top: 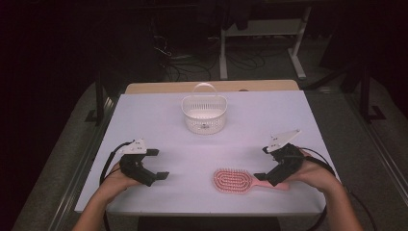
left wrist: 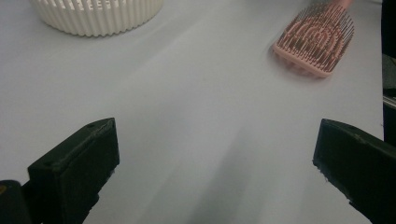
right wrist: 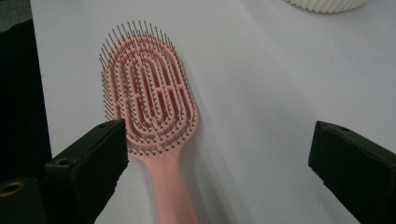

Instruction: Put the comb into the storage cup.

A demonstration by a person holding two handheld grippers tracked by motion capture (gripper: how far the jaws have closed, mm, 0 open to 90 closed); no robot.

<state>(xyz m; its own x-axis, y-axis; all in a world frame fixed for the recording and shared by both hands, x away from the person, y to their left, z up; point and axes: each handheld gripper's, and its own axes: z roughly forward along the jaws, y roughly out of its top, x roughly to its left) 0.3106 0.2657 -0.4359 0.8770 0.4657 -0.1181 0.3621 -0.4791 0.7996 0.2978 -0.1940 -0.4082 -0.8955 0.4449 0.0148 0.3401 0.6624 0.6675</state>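
A pink hairbrush (top: 234, 181) lies bristles up near the table's front edge, its handle pointing right. In the right gripper view the hairbrush (right wrist: 148, 93) sits close to the left jaw, the handle running down between the jaws. My right gripper (top: 263, 162) is open just right of the brush, over its handle. My left gripper (top: 157, 164) is open at the front left, with nothing between its jaws; in its own view the hairbrush (left wrist: 317, 39) lies far ahead to the right. A white slatted basket (top: 204, 111) with a handle stands at the middle back.
The white table top (top: 159, 115) ends in a front edge just below the brush. The basket (left wrist: 98, 16) shows at the top left of the left gripper view. Dark floor, cables and desk legs (top: 223, 48) lie beyond the table.
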